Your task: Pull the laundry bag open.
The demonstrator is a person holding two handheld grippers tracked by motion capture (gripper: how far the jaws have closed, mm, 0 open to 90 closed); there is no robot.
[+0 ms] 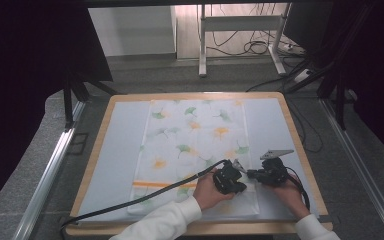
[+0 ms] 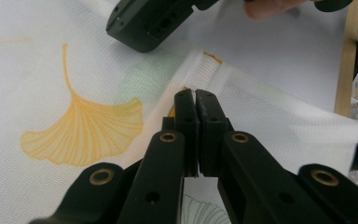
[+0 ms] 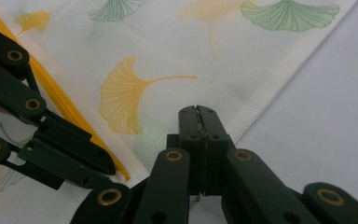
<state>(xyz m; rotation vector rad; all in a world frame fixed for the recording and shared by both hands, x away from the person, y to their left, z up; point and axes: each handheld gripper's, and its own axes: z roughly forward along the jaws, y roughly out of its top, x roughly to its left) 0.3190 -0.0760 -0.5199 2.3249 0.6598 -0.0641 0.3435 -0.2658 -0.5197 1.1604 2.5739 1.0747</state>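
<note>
Your left gripper [image 1: 236, 166] and right gripper [image 1: 250, 174] meet at the ginkgo-print cloth's [image 1: 195, 145] right edge, near its front corner. Cloth lies flat on the white table mat [image 1: 115, 155], mid-mat. Both jaw pairs pressed together; left pinches a raised cloth fold [image 2: 200, 70], right clamps the cloth hem [image 3: 265, 91].

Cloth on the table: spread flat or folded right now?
Mostly spread flat: the ginkgo-print cloth lies open on the table, but its near right edge is lifted, with the left gripper shut on a small fold.
</note>
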